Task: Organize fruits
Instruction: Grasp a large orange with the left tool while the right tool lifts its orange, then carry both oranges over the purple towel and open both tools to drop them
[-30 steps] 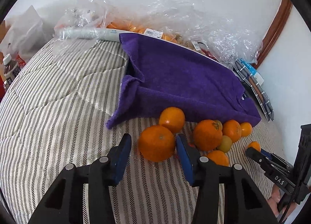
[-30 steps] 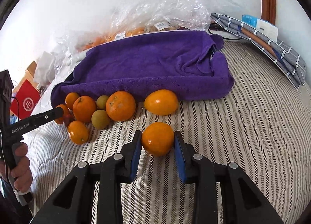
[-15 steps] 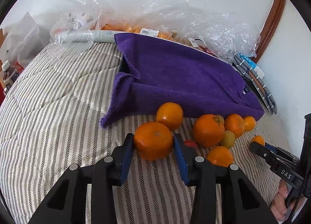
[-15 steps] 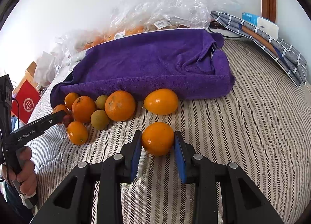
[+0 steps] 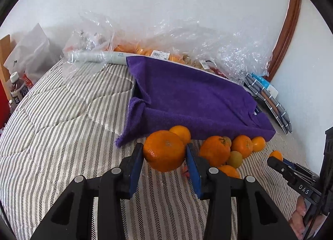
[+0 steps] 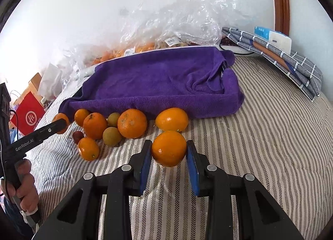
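Large orange (image 5: 164,150) clamped in my left gripper (image 5: 164,165), jaws just closed on it; smaller orange (image 6: 168,148) pinched in my right gripper (image 6: 169,164). Loose fruit pile (image 6: 104,127) hugs purple towel (image 6: 158,85) front edge. Striped bedding (image 6: 270,146) rightward open.

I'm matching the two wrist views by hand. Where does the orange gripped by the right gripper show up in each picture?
Right wrist view: the orange sits low at centre, clamped in the right gripper.
Left wrist view: the same orange appears small near the right edge, at that gripper's tip.
Shared landmark: the purple towel, lying just behind the loose fruit in both views.
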